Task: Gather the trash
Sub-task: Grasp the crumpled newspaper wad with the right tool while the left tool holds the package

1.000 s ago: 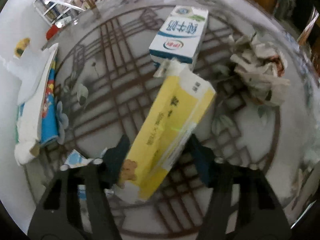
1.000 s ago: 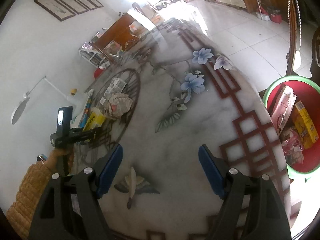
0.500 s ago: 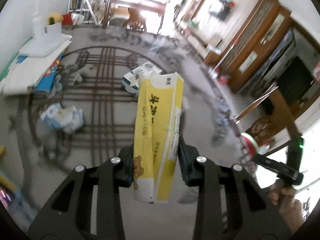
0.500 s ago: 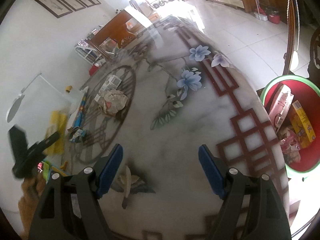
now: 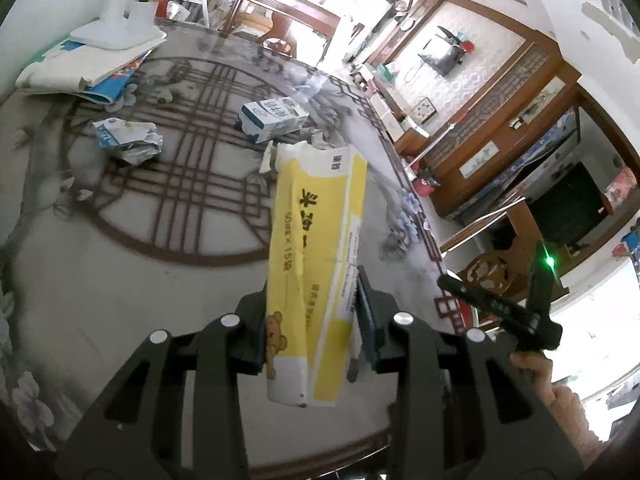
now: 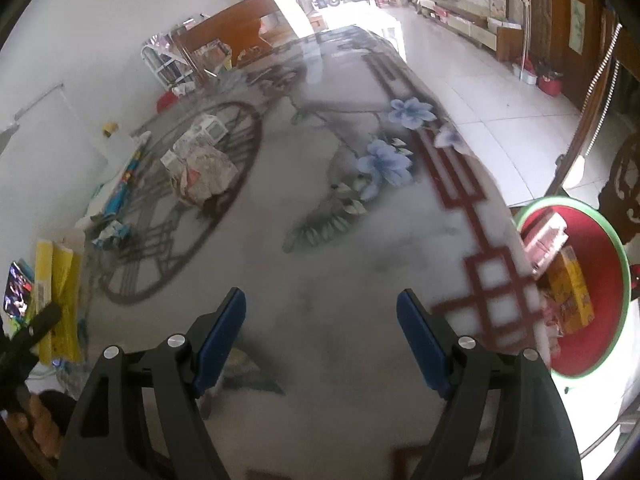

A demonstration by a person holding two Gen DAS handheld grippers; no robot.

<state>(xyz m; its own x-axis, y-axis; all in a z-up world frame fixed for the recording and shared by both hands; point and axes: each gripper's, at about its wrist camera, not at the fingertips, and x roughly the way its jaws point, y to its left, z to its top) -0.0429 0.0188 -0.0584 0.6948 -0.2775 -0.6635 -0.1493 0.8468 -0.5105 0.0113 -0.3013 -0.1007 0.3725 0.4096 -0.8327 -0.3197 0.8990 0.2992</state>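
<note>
My left gripper is shut on a long yellow and white carton, which hangs lifted above the table. The same yellow carton shows at the far left of the right wrist view. A blue and white milk carton, a crumpled blue and white wrapper and a wad of crumpled paper lie on the table's round pattern. My right gripper stands open over bare marble, nothing between its fingers. A red basin with a green rim holds boxes and wrappers beside the table's right edge.
A stack of papers and a white lamp base sit at the table's far left. The table edge runs along the right, with tiled floor beyond. A carved wooden chair stands next to the table.
The left gripper closed on the yellow carton, lifted it off the table and swung round to the right. The right gripper shifted a little, staying open.
</note>
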